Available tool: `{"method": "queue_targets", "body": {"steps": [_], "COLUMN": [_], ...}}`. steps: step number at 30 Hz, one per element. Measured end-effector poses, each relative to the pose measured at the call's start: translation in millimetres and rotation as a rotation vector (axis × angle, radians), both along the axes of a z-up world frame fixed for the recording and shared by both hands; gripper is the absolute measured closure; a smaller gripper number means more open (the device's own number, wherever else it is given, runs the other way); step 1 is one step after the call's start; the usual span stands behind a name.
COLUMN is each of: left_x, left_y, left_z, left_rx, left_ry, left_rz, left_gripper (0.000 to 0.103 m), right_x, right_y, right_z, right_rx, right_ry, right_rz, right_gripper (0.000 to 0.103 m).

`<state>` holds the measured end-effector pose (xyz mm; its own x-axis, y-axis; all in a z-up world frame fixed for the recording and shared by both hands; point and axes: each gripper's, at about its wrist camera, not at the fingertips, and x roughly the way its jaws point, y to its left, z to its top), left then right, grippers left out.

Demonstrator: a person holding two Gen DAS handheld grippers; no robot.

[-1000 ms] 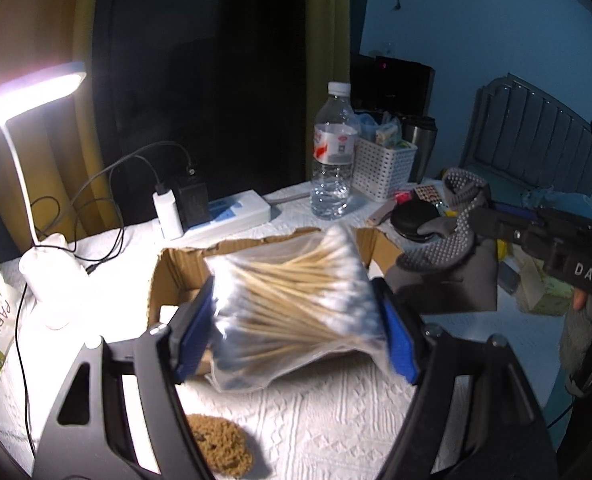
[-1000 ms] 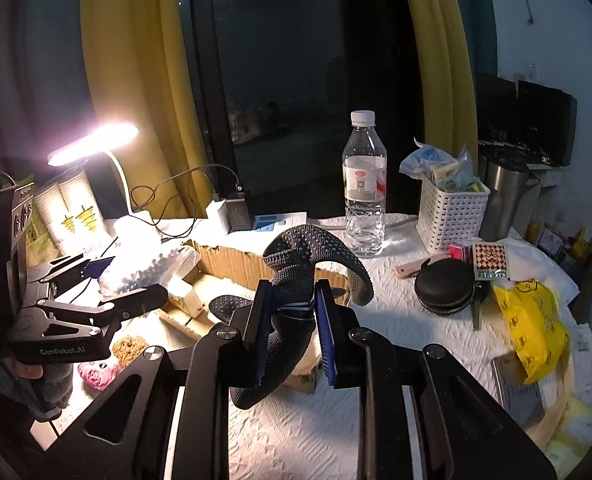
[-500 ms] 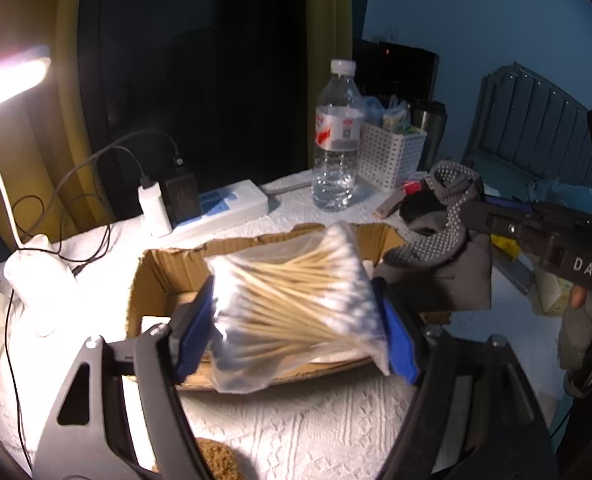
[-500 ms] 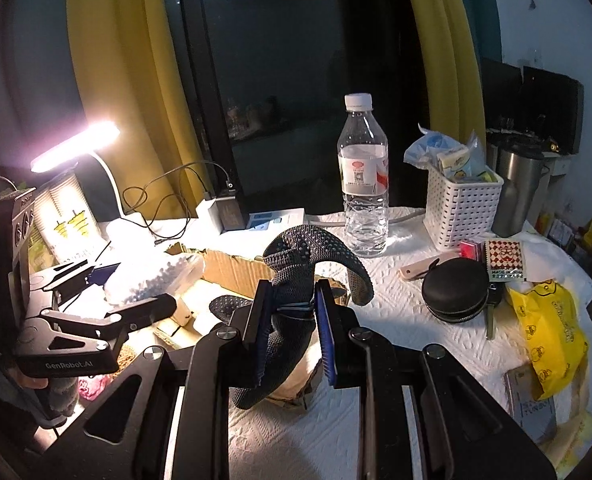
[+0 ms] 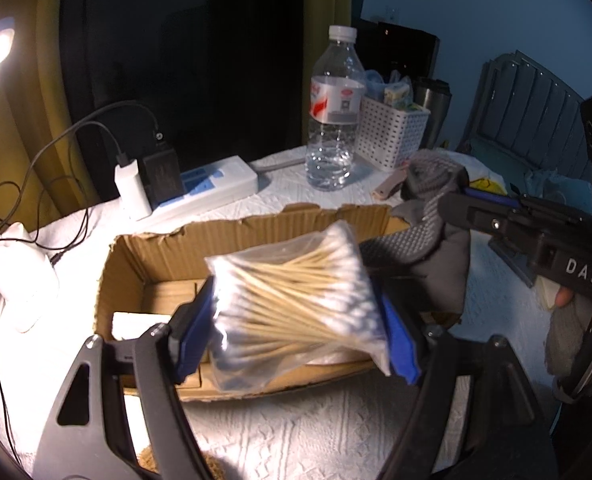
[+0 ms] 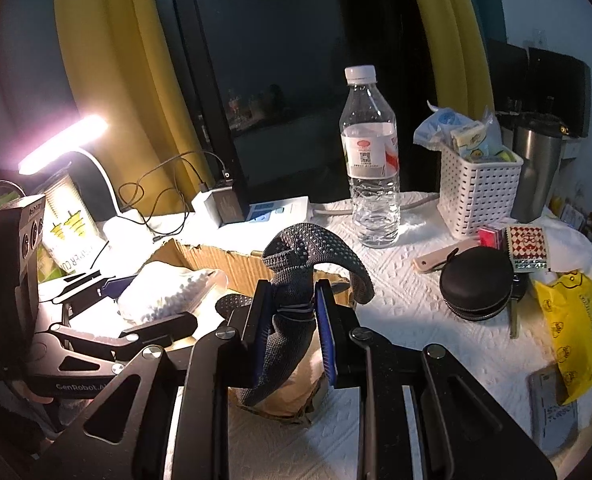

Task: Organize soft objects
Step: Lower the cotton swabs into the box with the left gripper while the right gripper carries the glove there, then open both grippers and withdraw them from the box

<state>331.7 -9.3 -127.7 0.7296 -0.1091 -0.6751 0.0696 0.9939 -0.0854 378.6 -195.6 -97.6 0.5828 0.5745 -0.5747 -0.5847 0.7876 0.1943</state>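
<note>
Two tools hung over one torn cardboard box point(image 5: 232, 240), and the coming move turned on how each load lay against that opening. The left tool point(image 5: 296, 328) was clamped on a clear bag of cotton swabs point(image 5: 292, 300), its blue pads point(image 5: 194, 332) pressing the bag's two ends, so the sticks ran crosswise from pad to pad. In the left wrist view the bag hung above the near half of the box, roughly along the box's long side, with the open floor just behind and below it. By that reading, a short drop forward would likely set it inside without turning. The right tool point(image 6: 292, 332) was closed on a dark dotted glove point(image 6: 296, 280), gripped at a banded waist, its upper end curling over to the right and its lower end dangling. That glove hung over the box's right end, beside the swabs but not touching them. The left load looked nearer the middle of the box; the right one sat close to the torn rim on the white-covered worktop point(image 5: 315, 432).
</note>
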Motion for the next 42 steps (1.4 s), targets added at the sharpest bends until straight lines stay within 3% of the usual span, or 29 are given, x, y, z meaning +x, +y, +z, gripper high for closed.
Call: {"method": "queue_targets", "body": {"steps": [5,12,42], "left_x": [0.4,-5.6,-99.7], "left_y": [-0.1,0.7,34.0], "left_z": [-0.9,5.6,44.6], "left_rx": [0.003,-0.007,-0.033], "left_ry": [0.005,-0.023,-0.173], "left_rz": [-0.011,-0.018,0.013], "left_gripper": [0.024,0.014,0.014], "right_x": [2.4,-1.2,-82.6], "right_y": [5.5,4.0,27.7], "right_z": [-4.2,-1.7,34.6], "right_rx": [-0.008,-0.012,-0.061], "right_ry": [0.014,0.010,-0.082], "right_rz": [0.003,-0.006,0.005], "right_gripper": [0.065,0.065,0.065]}}
